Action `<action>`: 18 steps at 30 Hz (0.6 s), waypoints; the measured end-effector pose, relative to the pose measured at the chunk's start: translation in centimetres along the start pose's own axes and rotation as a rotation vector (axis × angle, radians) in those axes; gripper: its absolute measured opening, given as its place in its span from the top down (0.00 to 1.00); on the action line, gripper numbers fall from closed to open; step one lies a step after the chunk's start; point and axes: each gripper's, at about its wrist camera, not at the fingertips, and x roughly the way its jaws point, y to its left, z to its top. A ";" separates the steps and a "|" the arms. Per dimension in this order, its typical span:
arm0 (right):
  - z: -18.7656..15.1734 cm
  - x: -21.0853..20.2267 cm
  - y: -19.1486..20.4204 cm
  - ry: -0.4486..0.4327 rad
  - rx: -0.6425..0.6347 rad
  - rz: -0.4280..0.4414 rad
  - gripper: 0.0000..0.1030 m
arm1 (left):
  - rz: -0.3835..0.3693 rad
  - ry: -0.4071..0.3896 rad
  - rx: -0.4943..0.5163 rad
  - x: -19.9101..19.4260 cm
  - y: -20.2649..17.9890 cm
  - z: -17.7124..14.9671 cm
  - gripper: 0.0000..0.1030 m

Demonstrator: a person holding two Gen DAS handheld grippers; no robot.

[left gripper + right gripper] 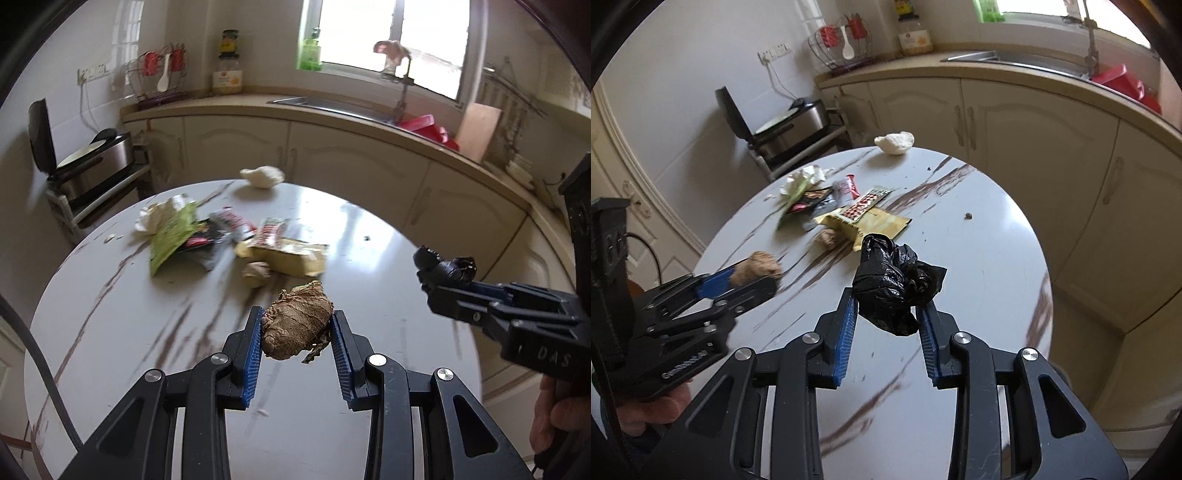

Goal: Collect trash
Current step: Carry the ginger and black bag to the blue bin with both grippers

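On the left, the left hand-held gripper (295,325) pinches a brown crumpled wad (295,325) between its blue pads, lifted clear of the counter (110,314). The wad looks light, soft and a little springy; it is caught across its middle, which should hold, though a loose flake hangs off its lower edge and could drop.

Further in, the remaining trash lies in a cluster near the counter's middle: a green wrapper (170,240), a dark packet (207,245), a red-and-white wrapper (271,230), a yellow packet (291,258) and a small brown ball (255,274) just beside it. These are thin, slick foils, best nipped at a raised edge or corner. A white wad (262,177) sits alone at the far rim.

On the right, the right hand-held gripper (888,310) is clamped on a black bag (897,284), bunched, limp and slippery, also held above the counter; a grip on the thickest bunch suits it.
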 end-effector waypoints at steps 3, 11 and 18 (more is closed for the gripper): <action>-1.0 -1.8 -0.4 -0.026 0.007 -0.001 0.70 | -0.021 -0.008 0.016 -0.9 -2.1 -0.2 0.69; -3.5 -7.3 -3.6 -0.091 0.050 -0.044 0.70 | -0.099 -0.001 0.078 -0.4 -8.0 0.3 0.69; -6.5 -11.0 -10.1 -0.103 0.150 -0.155 0.69 | -0.208 0.028 0.165 2.2 -15.3 0.8 0.69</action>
